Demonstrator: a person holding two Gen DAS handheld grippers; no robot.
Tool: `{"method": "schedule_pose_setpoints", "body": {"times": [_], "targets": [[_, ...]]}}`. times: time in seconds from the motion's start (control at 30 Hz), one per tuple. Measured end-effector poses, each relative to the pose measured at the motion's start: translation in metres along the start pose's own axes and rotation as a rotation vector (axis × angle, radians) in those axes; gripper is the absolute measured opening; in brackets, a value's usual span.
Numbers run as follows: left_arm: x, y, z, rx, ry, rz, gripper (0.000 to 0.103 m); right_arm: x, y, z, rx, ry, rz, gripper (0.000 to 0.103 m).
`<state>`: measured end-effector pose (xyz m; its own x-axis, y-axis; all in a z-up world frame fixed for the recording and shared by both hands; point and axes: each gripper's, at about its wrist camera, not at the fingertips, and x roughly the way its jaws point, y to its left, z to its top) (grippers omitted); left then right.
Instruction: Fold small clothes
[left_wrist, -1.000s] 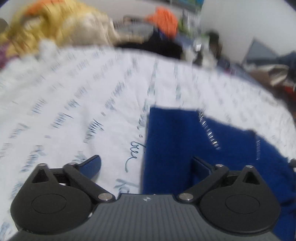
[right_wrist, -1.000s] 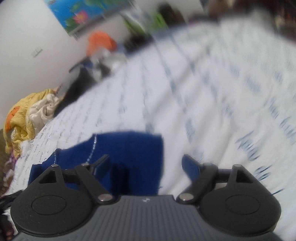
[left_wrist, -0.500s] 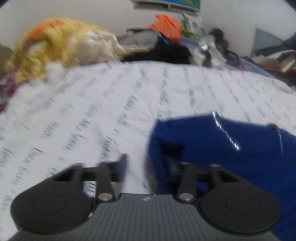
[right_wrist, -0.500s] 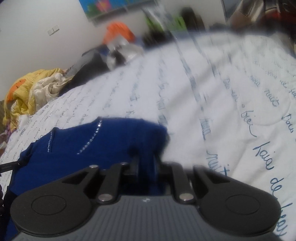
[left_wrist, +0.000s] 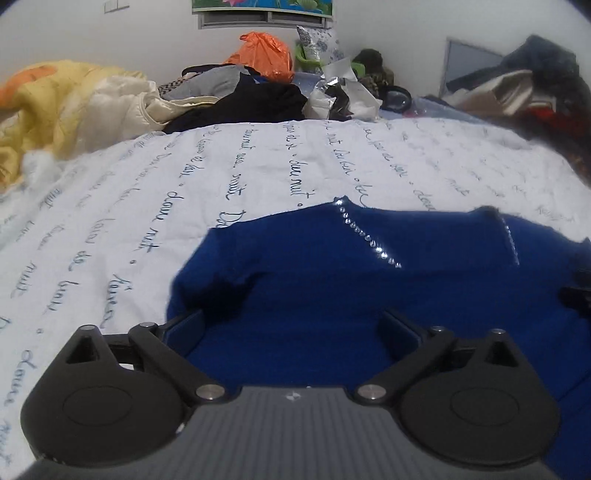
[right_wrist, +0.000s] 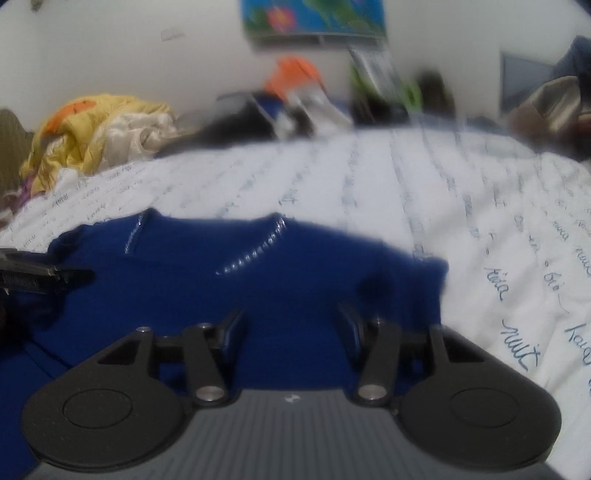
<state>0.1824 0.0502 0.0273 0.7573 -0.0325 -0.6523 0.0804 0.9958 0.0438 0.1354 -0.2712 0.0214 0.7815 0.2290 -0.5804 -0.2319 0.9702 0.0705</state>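
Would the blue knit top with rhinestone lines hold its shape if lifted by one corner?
Probably not: the blue knit top with rhinestone lines already bunches and curls at its folded corner, so it looks floppy. It likely drags on the white script-printed bedsheet rather than sliding.

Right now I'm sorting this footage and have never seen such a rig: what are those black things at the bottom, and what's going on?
There is no robot. A person holds a two-finger gripper in each hand, each with a fisheye camera looking along its fingers. One picture is from the left gripper, the other from the right gripper. Both hover over a blue garment with sparkly trim, lying on a white bedspread printed with handwriting. Both grippers' jaws have just been opening; cloth lies beneath them, but the pads press on nothing, so nothing is held. Yellow bedding, dark clothes and an orange bag sit behind.
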Motion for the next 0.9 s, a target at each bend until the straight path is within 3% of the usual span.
{"method": "schedule_pose_setpoints", "body": {"times": [0.03,0.07,0.13,0.2,0.23,0.27,0.33,0.4,0.47,0.53,0.57,0.63,0.9], "targets": [[-0.01,-0.004,-0.003,0.007,-0.003,0.028,0.09,-0.003,0.005,0.003,-0.011,0.018,-0.029,0.053],[-0.021,-0.004,-0.005,0.009,-0.013,0.027,0.089,-0.013,0.011,0.004,0.001,0.035,-0.054,0.053],[-0.053,-0.011,-0.022,-0.018,-0.049,-0.035,0.097,-0.043,0.021,0.004,0.038,0.011,-0.013,0.058],[-0.068,-0.022,-0.043,-0.033,-0.026,-0.087,0.102,-0.061,0.029,-0.009,0.077,0.008,0.069,0.073],[-0.069,-0.03,-0.055,-0.01,-0.007,-0.074,0.102,-0.06,0.033,-0.016,0.088,0.045,0.066,0.079],[-0.065,-0.039,-0.068,0.034,0.011,-0.042,0.103,-0.057,0.039,-0.025,0.075,0.089,0.045,0.079],[-0.078,-0.041,-0.08,0.044,-0.009,-0.01,0.103,-0.06,0.057,-0.046,-0.06,0.044,-0.039,0.081],[-0.093,-0.038,-0.084,0.03,0.035,0.003,0.102,-0.07,0.06,-0.046,-0.005,0.085,-0.088,0.082],[-0.113,-0.036,-0.097,0.006,0.05,-0.038,0.103,-0.086,0.064,-0.05,0.081,0.107,-0.093,0.084],[-0.123,-0.039,-0.12,0.026,0.057,-0.038,0.103,-0.095,0.078,-0.068,0.052,0.123,-0.082,0.094],[-0.132,-0.038,-0.136,0.037,-0.017,-0.029,0.103,-0.1,0.087,-0.081,-0.013,0.065,-0.106,0.103],[-0.138,-0.03,-0.142,0.007,-0.024,-0.052,0.103,-0.105,0.081,-0.089,0.022,0.064,-0.099,0.103],[-0.132,-0.029,-0.137,-0.015,-0.027,-0.011,0.103,-0.087,0.081,-0.079,0.031,0.053,-0.12,0.103]]}}
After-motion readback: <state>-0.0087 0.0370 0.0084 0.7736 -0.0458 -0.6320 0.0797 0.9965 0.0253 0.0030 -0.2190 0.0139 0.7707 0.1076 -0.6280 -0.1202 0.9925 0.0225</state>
